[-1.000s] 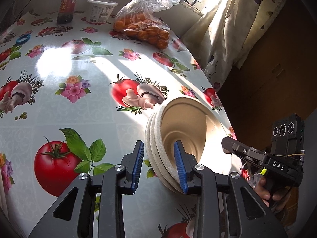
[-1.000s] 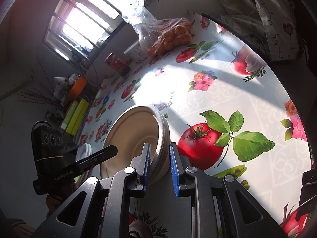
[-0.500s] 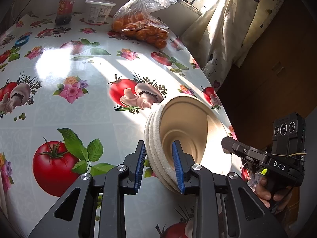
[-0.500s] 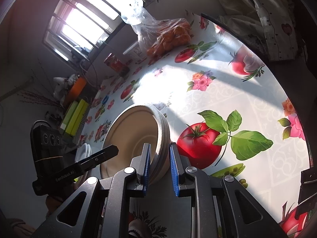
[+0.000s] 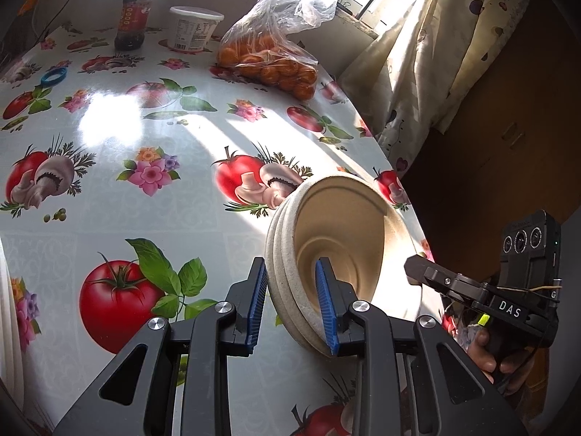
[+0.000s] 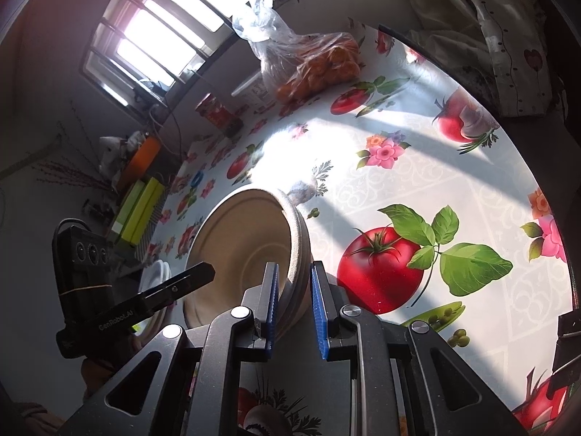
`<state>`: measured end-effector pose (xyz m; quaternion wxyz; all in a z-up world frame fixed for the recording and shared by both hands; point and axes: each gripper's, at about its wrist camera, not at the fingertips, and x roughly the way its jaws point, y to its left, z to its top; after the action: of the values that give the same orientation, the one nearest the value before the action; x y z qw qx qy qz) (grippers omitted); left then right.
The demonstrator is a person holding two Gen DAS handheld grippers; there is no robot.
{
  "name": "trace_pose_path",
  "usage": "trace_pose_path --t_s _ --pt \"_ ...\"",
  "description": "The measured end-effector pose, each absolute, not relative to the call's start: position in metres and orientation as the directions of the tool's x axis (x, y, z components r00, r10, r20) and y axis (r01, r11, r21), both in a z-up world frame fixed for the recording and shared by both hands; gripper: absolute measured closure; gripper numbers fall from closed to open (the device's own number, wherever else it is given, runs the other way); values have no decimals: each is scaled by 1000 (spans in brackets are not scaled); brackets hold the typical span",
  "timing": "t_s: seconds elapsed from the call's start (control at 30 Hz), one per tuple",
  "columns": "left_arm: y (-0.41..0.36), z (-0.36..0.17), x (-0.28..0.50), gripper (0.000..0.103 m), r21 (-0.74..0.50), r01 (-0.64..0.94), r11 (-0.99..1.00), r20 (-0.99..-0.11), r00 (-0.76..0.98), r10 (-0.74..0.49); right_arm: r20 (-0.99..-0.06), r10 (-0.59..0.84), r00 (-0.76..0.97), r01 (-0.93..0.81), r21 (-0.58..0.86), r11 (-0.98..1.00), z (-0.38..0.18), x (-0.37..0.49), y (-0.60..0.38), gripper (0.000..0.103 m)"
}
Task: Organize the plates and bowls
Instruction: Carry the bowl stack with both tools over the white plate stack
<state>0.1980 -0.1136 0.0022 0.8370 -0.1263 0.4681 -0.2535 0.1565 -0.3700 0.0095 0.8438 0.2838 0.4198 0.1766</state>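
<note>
A stack of beige paper bowls point(image 5: 341, 232) is held tilted on edge above the patterned tablecloth point(image 5: 145, 138). My left gripper point(image 5: 292, 309) has its blue pads closed on the stack's rim, one pad outside and one inside. In the right wrist view the same stack point(image 6: 250, 250) is clamped on its opposite rim by my right gripper point(image 6: 294, 309). White plates point(image 6: 156, 272) lie beyond the stack at the left of the right wrist view, partly hidden by the other gripper.
A bag of oranges point(image 5: 268, 58), a white tub point(image 5: 194, 29) and a dark jar point(image 5: 132, 18) stand at the table's far side. A blue ring point(image 5: 53, 75) lies far left. A curtain point(image 5: 417, 72) hangs past the right table edge.
My left gripper's pads have closed in on the bowl stack's rim. The stack has shifted slightly; the right gripper keeps its hold.
</note>
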Motion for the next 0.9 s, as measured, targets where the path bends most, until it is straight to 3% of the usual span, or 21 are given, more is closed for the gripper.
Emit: trace_pose_path --t_s 0.9 --pt "-41 20 187 74 -446 198 873 -704 524 -479 -604 599 526 -169 616 769 23 182 -297 84"
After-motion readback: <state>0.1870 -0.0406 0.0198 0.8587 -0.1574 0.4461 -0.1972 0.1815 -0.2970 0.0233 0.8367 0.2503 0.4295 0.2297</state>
